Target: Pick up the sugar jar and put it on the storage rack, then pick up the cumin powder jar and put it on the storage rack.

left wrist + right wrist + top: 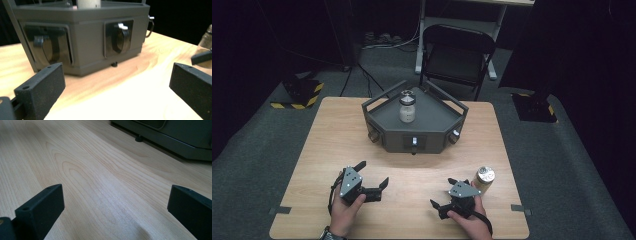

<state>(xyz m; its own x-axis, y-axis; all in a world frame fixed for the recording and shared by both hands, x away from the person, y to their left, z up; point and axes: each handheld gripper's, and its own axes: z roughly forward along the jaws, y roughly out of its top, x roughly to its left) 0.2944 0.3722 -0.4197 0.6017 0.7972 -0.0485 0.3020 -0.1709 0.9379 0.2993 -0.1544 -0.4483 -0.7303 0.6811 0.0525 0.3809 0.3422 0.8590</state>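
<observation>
A dark grey angular box (432, 131) stands at the back middle of the wooden table (322, 135). A glass jar (406, 108) with a metal lid is upright on its top. My left gripper (373, 173) rests near the front left, open and empty, its jaws aimed at the box. From the left gripper view, the left gripper (116, 85) faces two recessed latches (121, 37) on the box front. Front right, my right gripper (442, 192) is open with bare wood between its jaws, as with the right gripper (116, 205). A small metal-lidded jar (484, 178) stands beside the right hand.
A black folding chair (457, 55) stands on the carpet behind the table. Yellow-black taped blocks (302, 92) sit on the floor at left and right. The box has raised rails (384, 93) around its top and knobs (455, 135) at its corners.
</observation>
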